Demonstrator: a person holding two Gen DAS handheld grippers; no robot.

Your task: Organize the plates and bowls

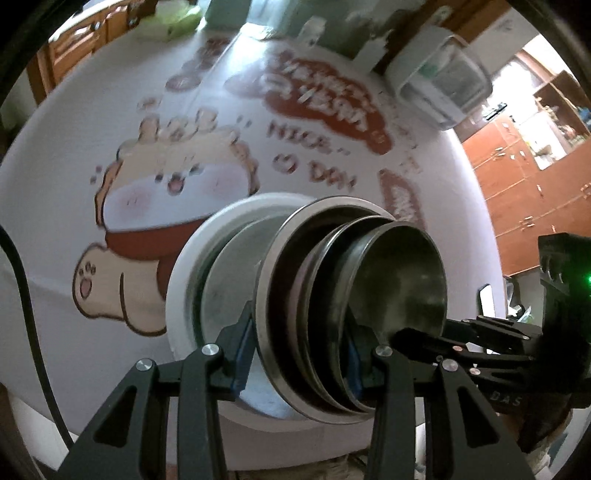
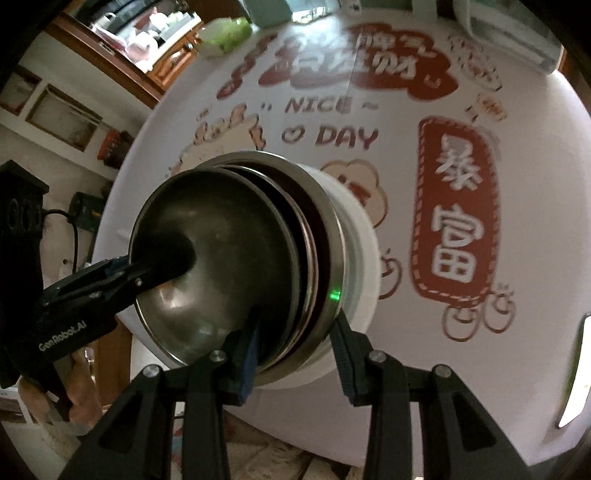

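Observation:
A nested stack of steel bowls (image 1: 399,280) sits in a white bowl (image 1: 181,280), carried above the printed table. My left gripper (image 1: 297,354) is shut on the near rims of the steel bowls, with blue pads on either side. In the left wrist view, the right gripper (image 1: 424,339) reaches in from the right with one finger inside the innermost bowl. The right wrist view shows the same stack of steel bowls (image 2: 229,251) and the white bowl (image 2: 362,251). There my right gripper (image 2: 295,362) clamps the rims, and the left gripper (image 2: 110,280) enters from the left.
The round table (image 1: 74,122) has a white cloth with cartoon prints and "NICE DAY" lettering. A clear lidded container (image 1: 439,88) stands at its far right edge and a green bundle (image 1: 170,22) at the back. Wooden cabinets (image 1: 524,184) stand beyond the table.

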